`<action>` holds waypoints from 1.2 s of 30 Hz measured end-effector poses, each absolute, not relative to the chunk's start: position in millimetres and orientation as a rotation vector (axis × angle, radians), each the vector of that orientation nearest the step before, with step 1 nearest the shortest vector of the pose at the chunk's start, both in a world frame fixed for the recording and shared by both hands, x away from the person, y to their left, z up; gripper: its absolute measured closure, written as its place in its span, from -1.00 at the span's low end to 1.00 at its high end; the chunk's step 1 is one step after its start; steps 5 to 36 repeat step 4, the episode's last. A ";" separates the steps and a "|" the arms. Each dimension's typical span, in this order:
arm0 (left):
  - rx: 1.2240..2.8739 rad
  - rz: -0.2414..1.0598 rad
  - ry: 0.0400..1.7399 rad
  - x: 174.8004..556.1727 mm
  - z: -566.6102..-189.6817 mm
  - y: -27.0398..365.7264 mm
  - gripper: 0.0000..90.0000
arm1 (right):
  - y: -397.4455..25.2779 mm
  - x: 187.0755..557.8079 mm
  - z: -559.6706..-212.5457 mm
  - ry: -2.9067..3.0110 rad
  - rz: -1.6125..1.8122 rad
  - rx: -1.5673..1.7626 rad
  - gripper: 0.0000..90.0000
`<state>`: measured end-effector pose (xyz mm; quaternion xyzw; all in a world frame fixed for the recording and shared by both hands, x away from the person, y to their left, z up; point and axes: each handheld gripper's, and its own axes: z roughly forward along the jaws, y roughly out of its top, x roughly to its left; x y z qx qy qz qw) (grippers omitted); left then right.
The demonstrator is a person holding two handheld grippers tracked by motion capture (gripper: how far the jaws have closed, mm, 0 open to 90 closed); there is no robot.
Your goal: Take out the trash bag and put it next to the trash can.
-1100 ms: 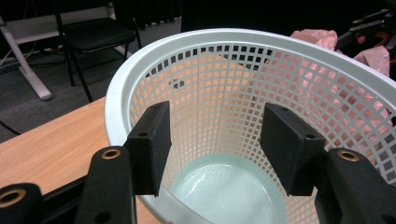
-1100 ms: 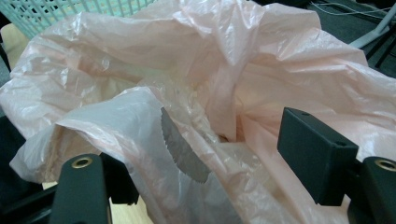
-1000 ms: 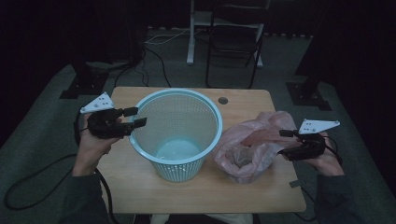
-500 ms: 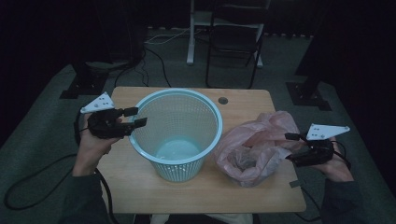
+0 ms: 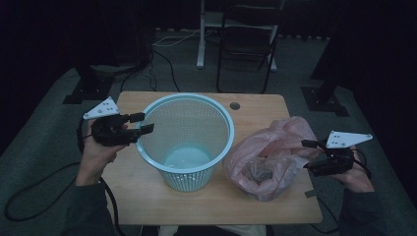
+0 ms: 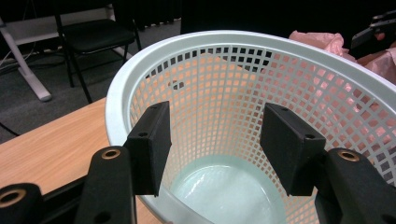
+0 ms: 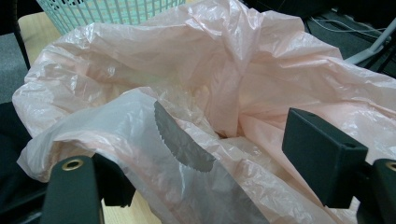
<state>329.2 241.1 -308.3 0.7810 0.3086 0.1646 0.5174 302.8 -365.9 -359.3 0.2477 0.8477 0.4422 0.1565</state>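
Note:
A light blue mesh basket [image 5: 184, 142] stands upright in the middle of the wooden table [image 5: 147, 196]. My left gripper [image 5: 139, 123] is open at its left rim. In the left gripper view the basket [image 6: 243, 79] lies ahead, and the left gripper [image 6: 215, 123] has one pad by the rim and the other over the hollow inside. A crumpled pink plastic bag [image 5: 273, 157] lies to the right of the basket. My right gripper [image 5: 309, 155] is open at the bag's right edge. In the right gripper view, the bag [image 7: 224, 79] drapes over one jaw of the right gripper [image 7: 215, 172]. A grey saw-edged piece [image 7: 182, 140] shows through the film.
A small round hole [image 5: 234, 105] is in the table's far edge. A dark chair [image 5: 246, 39] and a white desk leg [image 5: 200, 44] stand on the floor beyond. Cables trail off both sides of the table, one looping on the floor [image 5: 29, 196] at left.
My right gripper has shifted a little right and toward the near edge, and the bag's right side has spread out with it. The left gripper and basket have stayed put.

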 end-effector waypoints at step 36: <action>1.870 0.394 0.739 329.3 -307.7 241.9 -0.04 | -367.0 303.5 -360.4 2.429 1.268 0.714 -0.47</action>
